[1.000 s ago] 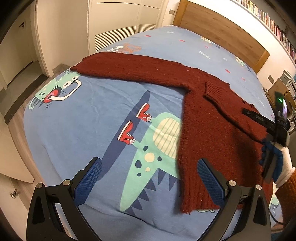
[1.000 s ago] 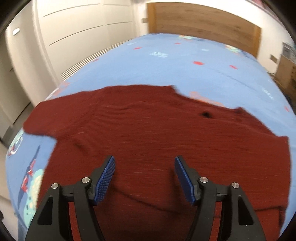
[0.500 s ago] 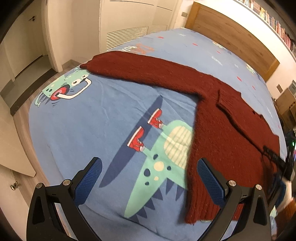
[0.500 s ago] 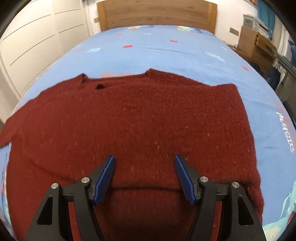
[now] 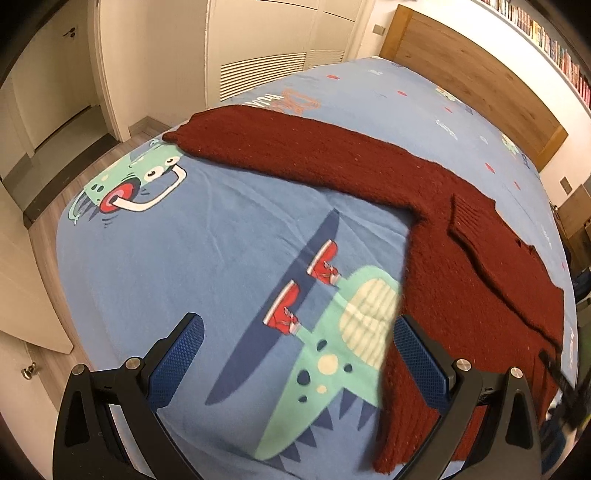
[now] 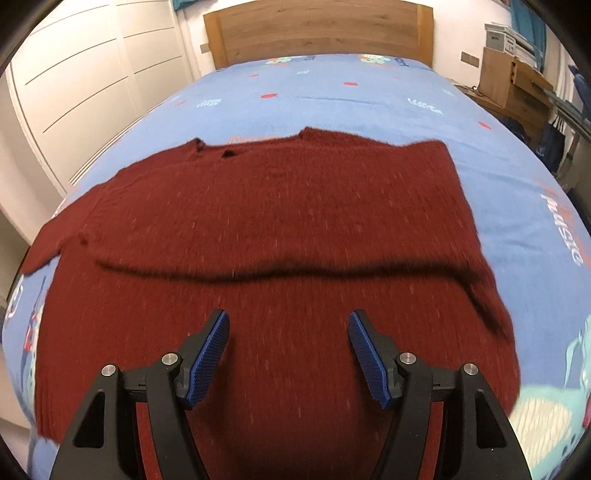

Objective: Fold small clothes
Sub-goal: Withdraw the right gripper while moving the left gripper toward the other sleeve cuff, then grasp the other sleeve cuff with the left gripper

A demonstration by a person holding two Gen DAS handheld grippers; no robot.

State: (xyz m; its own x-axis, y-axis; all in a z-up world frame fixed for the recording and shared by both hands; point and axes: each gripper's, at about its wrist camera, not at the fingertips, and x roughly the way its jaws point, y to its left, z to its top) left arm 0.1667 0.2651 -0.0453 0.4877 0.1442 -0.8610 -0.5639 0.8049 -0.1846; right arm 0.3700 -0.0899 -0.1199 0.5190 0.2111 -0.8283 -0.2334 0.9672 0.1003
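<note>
Sweater [image 6: 280,236], dark red knit, lies flat on bed [image 6: 332,103] w/ blue cartoon sheet, near the foot edge; one sleeve [image 5: 295,155] stretched toward the bed's left edge, the other folded across the body. Right gripper [image 6: 289,350] hovers over the hem, jaws apart, nothing btwn them. Left gripper [image 5: 297,354] hangs above the dinosaur print [image 5: 332,354] beside the sweater's side edge, jaws wide apart, empty. Wood headboard [image 6: 317,33] at far end.

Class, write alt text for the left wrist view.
A dark red sweater lies flat on a blue cartoon-print bedsheet, one sleeve stretched out leftward. The left gripper hovers open above the sheet, holding nothing.
</note>
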